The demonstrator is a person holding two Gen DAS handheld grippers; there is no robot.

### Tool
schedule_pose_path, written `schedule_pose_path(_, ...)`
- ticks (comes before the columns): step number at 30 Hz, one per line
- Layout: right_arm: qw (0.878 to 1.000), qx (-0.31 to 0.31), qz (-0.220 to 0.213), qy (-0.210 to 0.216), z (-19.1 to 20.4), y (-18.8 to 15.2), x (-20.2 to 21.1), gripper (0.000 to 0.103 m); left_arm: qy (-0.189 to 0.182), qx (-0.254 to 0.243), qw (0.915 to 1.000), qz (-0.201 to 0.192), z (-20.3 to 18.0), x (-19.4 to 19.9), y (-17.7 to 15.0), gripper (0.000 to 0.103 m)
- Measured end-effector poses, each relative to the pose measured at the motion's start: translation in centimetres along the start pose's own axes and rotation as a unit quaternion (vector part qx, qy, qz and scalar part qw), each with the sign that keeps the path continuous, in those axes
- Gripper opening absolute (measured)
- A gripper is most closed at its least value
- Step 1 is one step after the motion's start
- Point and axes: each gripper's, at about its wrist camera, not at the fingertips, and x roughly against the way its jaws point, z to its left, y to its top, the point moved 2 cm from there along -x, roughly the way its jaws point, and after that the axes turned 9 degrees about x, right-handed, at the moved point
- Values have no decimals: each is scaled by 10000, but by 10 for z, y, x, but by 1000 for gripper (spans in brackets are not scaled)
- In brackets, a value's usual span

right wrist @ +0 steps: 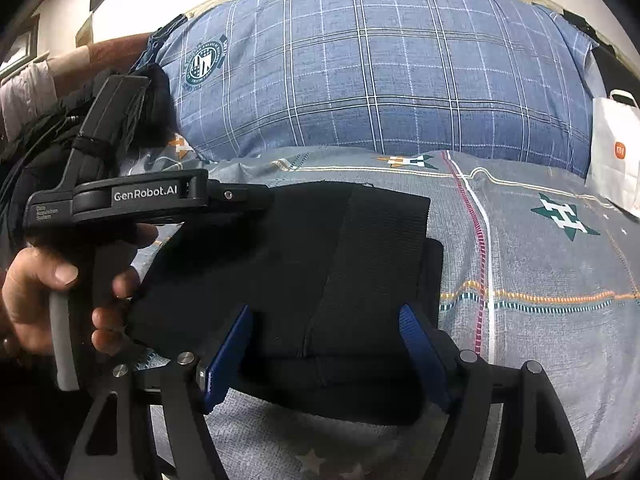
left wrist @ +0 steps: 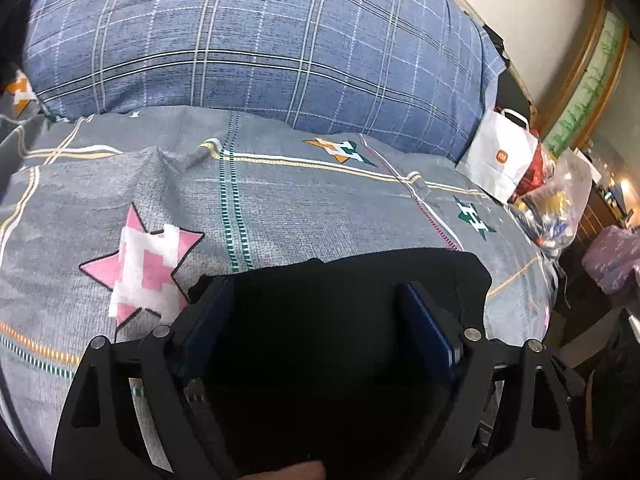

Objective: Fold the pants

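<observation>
pants lie on the bed as a compact black stack, folds look nearly done | left tool jaws apart over the cloth | right tool jaws apart astride the near edge (maybe 1 last tuck left)

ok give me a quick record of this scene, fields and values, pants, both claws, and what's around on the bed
pants: black, folded into a compact stack on the bedsheet
left claw: open, fingers either side of the pants
right claw: open, straddling the near edge of the pants
pillow: blue plaid, behind the pants
bag: white paper, at the bed's right edge
</observation>
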Motion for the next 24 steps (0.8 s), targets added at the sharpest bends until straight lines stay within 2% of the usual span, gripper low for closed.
schedule_pose_path(3,10000,38,-2,5,-1,0,-4,76,74,18,9999,127,0,0,1,86)
schedule_pose_path(7,10000,48,43,-41,-4,3,-2,75,653,-165,9977,28,-8,23,-6,86)
schedule_pose_path(9,10000,-28,31,-33,-9,6,4,75,942,-310,9949,-155,-12,43,-15,87)
schedule_pose_path(11,9999,-84,-109,-11,-16,12,17,75,1147,-255,9925,-346,-8,61,-29,87)
schedule_pose_path(16,9990,290,-341,17,-32,32,40,75,1732,-127,9847,-118,3,68,-63,87)
schedule_pose_path(19,9964,728,-426,51,-38,34,48,75,1767,-163,9840,-174,-1,70,-68,87)
schedule_pose_path(21,9973,403,-529,326,-45,32,50,75,1756,-227,9840,-215,-4,69,-69,87)
schedule_pose_path(24,9978,178,-569,301,-41,27,46,75,1777,-255,9835,-213,-5,66,-69,87)
